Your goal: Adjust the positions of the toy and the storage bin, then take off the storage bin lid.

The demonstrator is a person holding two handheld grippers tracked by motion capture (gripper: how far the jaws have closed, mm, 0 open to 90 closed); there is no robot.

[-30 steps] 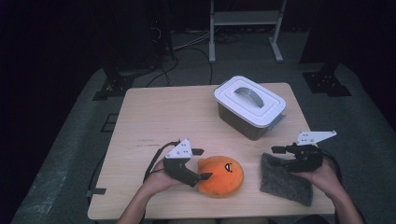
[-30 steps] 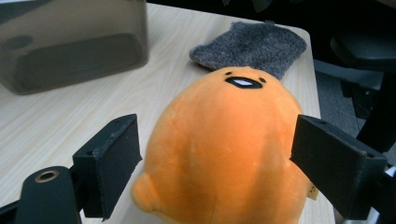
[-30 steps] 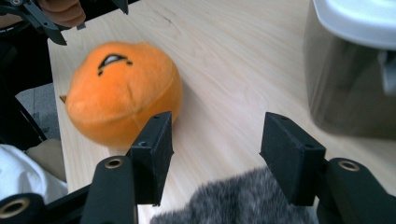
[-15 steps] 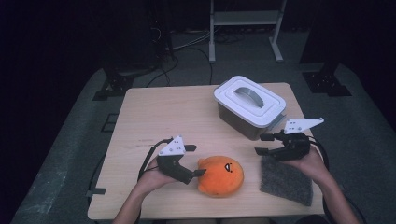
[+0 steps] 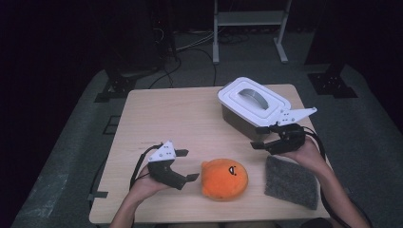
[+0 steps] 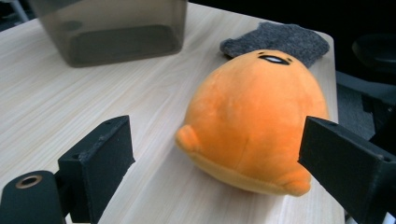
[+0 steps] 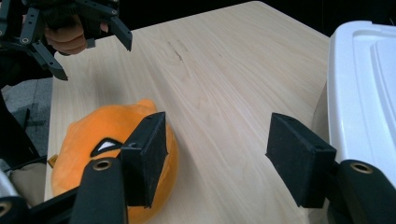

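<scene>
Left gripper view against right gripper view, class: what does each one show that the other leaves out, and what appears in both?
The left gripper view alone has the grey cloth behind the toy and the box's dark see-through wall. The right gripper view alone has the box's white lid and, farther off, the left gripper, open, in a hand. Both share the orange plush toy lying on the wooden table, seen between open black jaws.
</scene>
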